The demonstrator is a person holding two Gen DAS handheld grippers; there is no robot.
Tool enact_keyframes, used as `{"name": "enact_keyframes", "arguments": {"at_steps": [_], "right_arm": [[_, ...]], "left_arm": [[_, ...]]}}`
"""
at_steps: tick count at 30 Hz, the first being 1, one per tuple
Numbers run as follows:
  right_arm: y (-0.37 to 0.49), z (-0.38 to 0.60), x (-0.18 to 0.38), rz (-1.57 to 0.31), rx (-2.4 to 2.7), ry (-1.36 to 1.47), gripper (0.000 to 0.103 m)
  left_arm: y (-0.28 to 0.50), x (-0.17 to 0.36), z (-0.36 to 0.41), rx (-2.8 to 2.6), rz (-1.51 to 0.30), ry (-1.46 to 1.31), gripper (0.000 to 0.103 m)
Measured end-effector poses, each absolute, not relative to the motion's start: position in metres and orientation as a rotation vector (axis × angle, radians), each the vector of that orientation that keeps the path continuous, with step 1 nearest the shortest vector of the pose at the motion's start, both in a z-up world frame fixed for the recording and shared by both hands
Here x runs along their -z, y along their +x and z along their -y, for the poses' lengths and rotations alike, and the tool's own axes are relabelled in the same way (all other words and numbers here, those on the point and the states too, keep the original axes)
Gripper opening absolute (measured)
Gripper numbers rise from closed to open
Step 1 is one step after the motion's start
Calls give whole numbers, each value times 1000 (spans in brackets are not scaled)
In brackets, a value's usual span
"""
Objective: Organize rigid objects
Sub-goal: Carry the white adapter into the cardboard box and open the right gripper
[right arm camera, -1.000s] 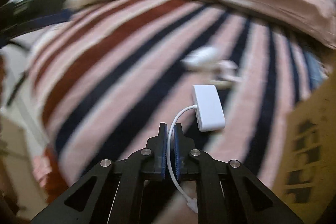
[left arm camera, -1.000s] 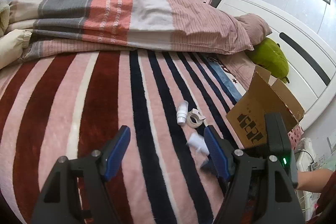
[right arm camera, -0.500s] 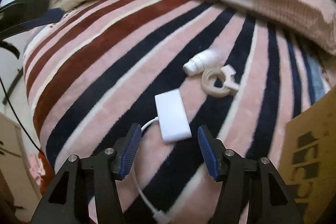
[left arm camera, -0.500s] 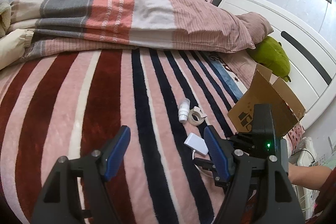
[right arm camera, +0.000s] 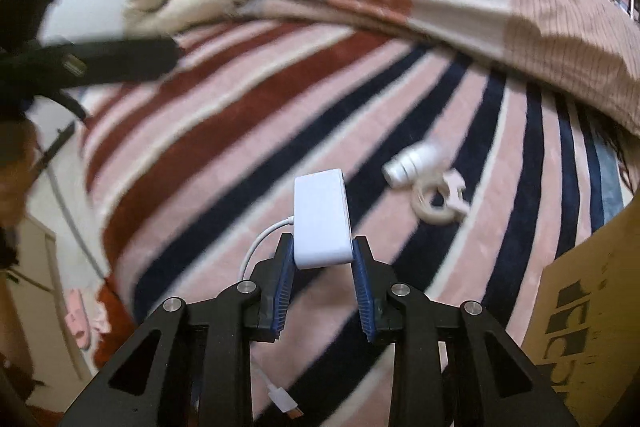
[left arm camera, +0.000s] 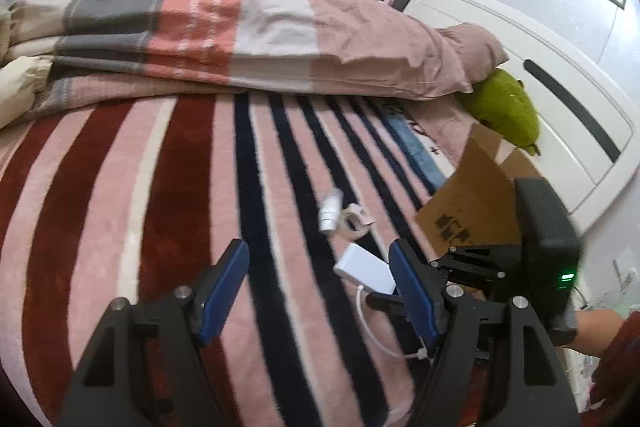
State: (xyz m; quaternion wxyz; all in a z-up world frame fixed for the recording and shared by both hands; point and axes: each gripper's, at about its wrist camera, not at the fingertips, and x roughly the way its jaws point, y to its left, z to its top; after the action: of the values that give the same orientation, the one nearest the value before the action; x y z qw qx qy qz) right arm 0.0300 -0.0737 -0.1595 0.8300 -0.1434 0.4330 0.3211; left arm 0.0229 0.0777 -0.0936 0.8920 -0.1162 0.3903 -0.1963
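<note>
Centrally, the right tool [right arm camera: 323, 255] grips the near end of a white adapter [right arm camera: 322, 217], its cable [right arm camera: 256, 247] trailing back, above the striped bed blanket [right arm camera: 224, 155]. The left tool [left arm camera: 318, 281] hangs released. A white bottle [right arm camera: 412, 165] and tape ring [right arm camera: 434, 205] lie touching, near the cardboard box [left arm camera: 472, 203].

Left gripper [left arm camera: 318, 285], jaws wide apart, hovers over striped blanket [left arm camera: 160, 187] near white adapter [left arm camera: 365, 268].
</note>
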Motion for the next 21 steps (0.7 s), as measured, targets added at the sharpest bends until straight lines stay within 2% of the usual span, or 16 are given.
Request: {"name": "enact_keyframes", "arguments": {"at_steps": [5, 7, 12, 21], "right_arm": [[17, 70, 102, -810, -753, -271, 24], [15, 75, 81, -768, -763, -255, 24], [11, 102, 40, -676, -745, -233, 24], [30, 192, 3, -609, -587, -144, 24]], "left_arm": [[28, 68, -56, 534, -779, -260, 67], [32, 57, -45, 568, -768, -254, 56], [49, 23, -7, 688, -741, -237, 38], [95, -21, 107, 802, -779, -60, 36]]}}
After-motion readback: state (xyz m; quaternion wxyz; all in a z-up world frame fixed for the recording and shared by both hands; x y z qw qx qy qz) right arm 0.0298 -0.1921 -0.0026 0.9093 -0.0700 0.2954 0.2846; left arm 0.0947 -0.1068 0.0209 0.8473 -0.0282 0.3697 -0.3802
